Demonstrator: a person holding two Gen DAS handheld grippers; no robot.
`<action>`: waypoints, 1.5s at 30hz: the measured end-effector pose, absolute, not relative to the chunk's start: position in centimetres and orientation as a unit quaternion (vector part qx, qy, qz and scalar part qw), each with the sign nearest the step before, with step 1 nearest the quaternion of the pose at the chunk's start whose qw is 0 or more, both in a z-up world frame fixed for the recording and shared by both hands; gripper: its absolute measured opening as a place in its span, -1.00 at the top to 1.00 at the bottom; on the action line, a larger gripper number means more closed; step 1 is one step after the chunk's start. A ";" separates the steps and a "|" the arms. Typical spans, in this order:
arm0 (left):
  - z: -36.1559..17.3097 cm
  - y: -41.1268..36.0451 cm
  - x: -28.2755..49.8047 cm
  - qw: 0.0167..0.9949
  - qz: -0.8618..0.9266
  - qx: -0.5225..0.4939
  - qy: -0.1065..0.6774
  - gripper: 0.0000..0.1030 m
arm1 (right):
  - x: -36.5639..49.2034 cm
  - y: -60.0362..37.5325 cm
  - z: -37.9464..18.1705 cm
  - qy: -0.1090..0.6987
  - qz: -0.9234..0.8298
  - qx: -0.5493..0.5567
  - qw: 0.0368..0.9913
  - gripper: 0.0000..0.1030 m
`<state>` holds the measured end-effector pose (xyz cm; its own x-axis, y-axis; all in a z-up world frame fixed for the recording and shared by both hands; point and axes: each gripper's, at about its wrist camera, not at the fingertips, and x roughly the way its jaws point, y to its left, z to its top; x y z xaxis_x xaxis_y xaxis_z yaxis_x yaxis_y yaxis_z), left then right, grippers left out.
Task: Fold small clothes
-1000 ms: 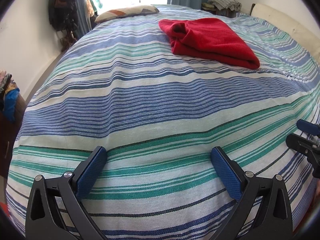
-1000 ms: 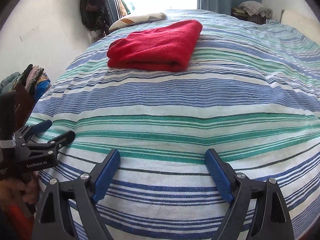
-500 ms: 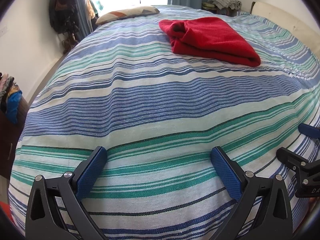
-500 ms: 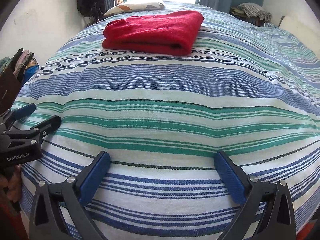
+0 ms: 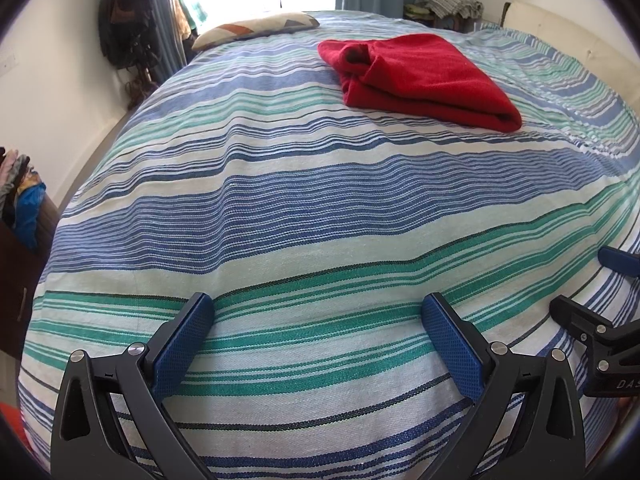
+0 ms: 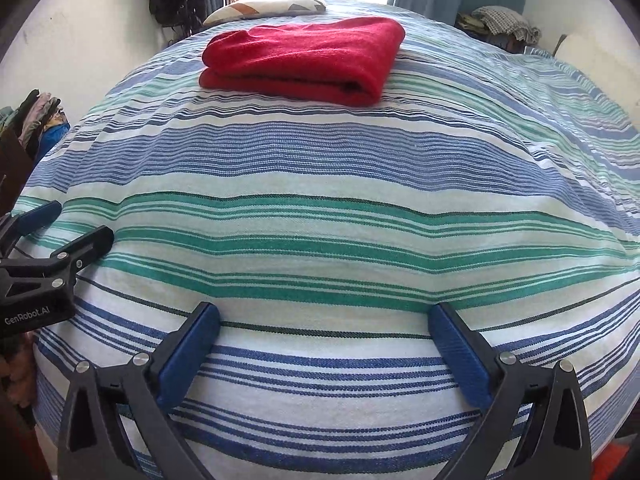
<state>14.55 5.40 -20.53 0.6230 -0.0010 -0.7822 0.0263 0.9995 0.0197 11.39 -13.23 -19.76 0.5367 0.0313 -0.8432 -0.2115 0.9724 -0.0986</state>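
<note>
A red garment lies folded in a thick rectangle on the far part of the striped bed. It also shows in the right wrist view, far ahead and a little left. My left gripper is open and empty above the near part of the bed. My right gripper is open and empty too, near the bed's front edge. Each gripper shows at the edge of the other's view, the right one and the left one.
A patterned pillow lies at the far edge of the bed by the window. Clothes hang on the left wall. A pile of clothes sits off the bed at left. A folded blanket rests in the far right corner.
Both grippers have drawn back a little toward the bed's near edge, still open. The red garment has not moved.
</note>
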 end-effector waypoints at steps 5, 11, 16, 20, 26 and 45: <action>-20.5 5.4 14.5 0.901 -0.008 0.015 0.434 -0.99 | 11.4 -13.2 -19.8 0.474 0.068 -0.099 0.872 -0.99; -20.5 5.4 14.5 0.901 -0.007 0.015 0.434 -0.99 | 11.4 -13.2 -19.8 0.474 0.068 -0.100 0.872 -0.99; -20.5 5.4 14.5 0.901 -0.007 0.015 0.434 -0.99 | 11.4 -13.2 -19.8 0.474 0.068 -0.100 0.872 -0.99; -20.6 5.4 14.6 0.901 -0.007 0.015 0.434 -0.99 | 11.4 -13.2 -19.8 0.475 0.068 -0.100 0.871 -0.99; -20.6 5.4 14.5 0.901 -0.007 0.015 0.434 -0.99 | 11.5 -13.3 -19.9 0.479 0.067 -0.102 0.869 -0.99; -20.6 5.4 14.5 0.901 -0.007 0.016 0.434 -0.99 | 11.6 -13.3 -19.9 0.479 0.067 -0.103 0.869 -0.99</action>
